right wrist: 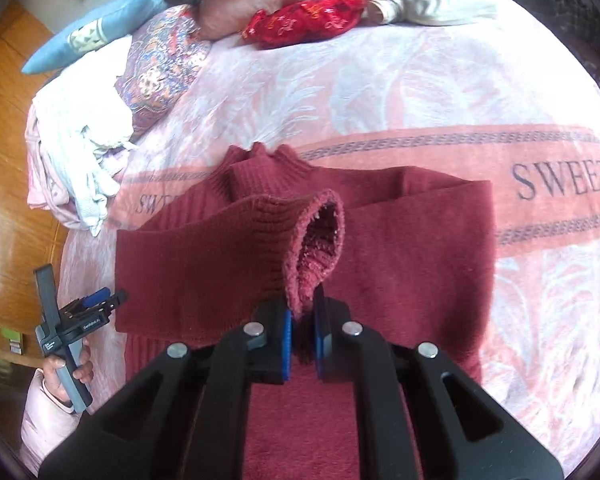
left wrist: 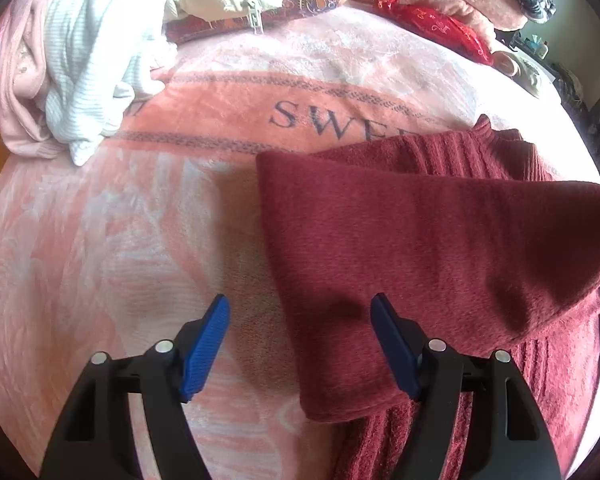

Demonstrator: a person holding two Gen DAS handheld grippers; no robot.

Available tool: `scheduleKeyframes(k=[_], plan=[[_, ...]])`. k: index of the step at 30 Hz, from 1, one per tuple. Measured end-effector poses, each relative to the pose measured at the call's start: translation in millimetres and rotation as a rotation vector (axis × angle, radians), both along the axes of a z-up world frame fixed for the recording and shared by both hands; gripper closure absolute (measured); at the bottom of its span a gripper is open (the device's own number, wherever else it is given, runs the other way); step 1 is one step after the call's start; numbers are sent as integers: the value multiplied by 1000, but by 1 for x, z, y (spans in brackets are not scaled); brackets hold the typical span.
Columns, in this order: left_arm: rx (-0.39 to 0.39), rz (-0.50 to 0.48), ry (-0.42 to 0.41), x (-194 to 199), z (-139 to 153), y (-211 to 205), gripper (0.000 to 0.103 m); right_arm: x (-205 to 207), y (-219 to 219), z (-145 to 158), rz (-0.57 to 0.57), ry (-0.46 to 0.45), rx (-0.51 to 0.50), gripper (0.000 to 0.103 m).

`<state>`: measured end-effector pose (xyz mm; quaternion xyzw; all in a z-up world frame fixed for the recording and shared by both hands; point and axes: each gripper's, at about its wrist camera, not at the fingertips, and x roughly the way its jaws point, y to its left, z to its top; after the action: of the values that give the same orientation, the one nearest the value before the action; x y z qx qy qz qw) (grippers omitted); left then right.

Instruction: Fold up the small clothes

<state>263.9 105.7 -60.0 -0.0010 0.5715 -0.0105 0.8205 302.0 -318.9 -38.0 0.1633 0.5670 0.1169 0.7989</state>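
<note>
Burgundy knit: the fuzzy sweater [right wrist: 380, 248] lay flat on the plush pink blanket [right wrist: 380, 92] of the bed.
Cuff: ribbed sleeve cuff [right wrist: 320, 236], lifted above the sweater's chest.
Right hand-held gripper [right wrist: 302, 344]: blue pads pinched tight on that cuff.
Left hand-held gripper [left wrist: 300, 344]: jaws spread wide, empty, at the sweater's left edge.
</note>
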Motion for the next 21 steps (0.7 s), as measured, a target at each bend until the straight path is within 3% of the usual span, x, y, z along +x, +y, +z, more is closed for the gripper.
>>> scheduleKeyframes(k=[4,9,12,17,21], plan=[[20,-30,9,2,-8,-18,30,2,-43,-24,-64,57,-15,96],[39,-59,9,4,-18,-39,24,0,-61,-62,-79,128,-54,94],[75,-70,2,4,-23,-49,24,-1,-59,-66,-68,135,-121,78],[56,-76,-31,8,-9,-55,25,1,-72,-52,-111,105,29,56],[45,-67,-68,14,3,-61,25,6,-64,-66,-110,146,-15,57]])
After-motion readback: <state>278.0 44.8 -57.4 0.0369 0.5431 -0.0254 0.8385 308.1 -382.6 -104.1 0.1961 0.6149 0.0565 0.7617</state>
